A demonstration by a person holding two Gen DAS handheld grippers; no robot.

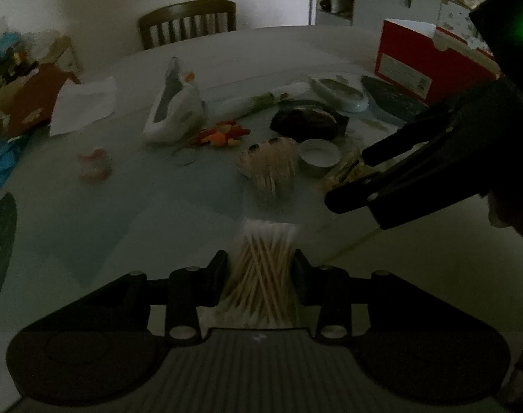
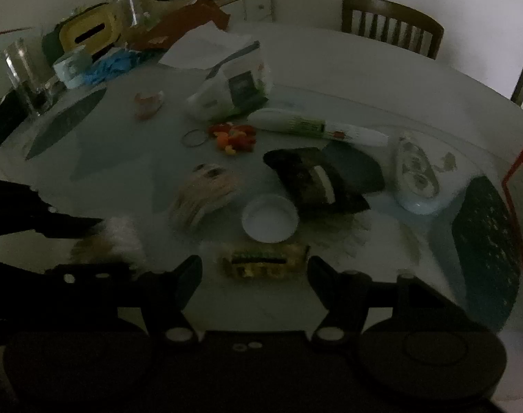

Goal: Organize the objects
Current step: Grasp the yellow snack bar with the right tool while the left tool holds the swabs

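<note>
Left wrist view shows the left gripper (image 1: 260, 268) closed on a loose bundle of cotton swabs (image 1: 261, 275), the sticks crossing each other between the two pads, white tips fanned out ahead over the near part of the glass table (image 1: 89, 234). Further on, in the middle of the table, lies a clear swab container (image 1: 270, 168) on its side, more swabs inside it, with a small white lid (image 1: 320, 156) just to its right. The right gripper (image 1: 351, 179) enters from the right with its jaws parted and nothing between them; in the right wrist view its fingers stand wide apart above a small yellow-green packet (image 2: 263, 263) at the near edge, empty.

Around the middle sit a dark pouch (image 2: 313, 186), a white tube (image 2: 316, 129), a heap of small orange and red pieces (image 2: 233, 137), a white bag (image 2: 230, 93) and an oval ceramic dish (image 2: 418, 180).

The bundle is the risk. The swabs are thin, smooth and gripped only at mid-length, not aligned, so any slackening or a quick swing would probably let the outer ones slide free and scatter on the glass, where they would be hard to pick up singly. The container lies tipped and looks light; pushing the bundle into its mouth one-handed may shove it away or roll it toward the lid. The free right tool could steady it. The dim light and blur hide the exact opening of the container.
</note>
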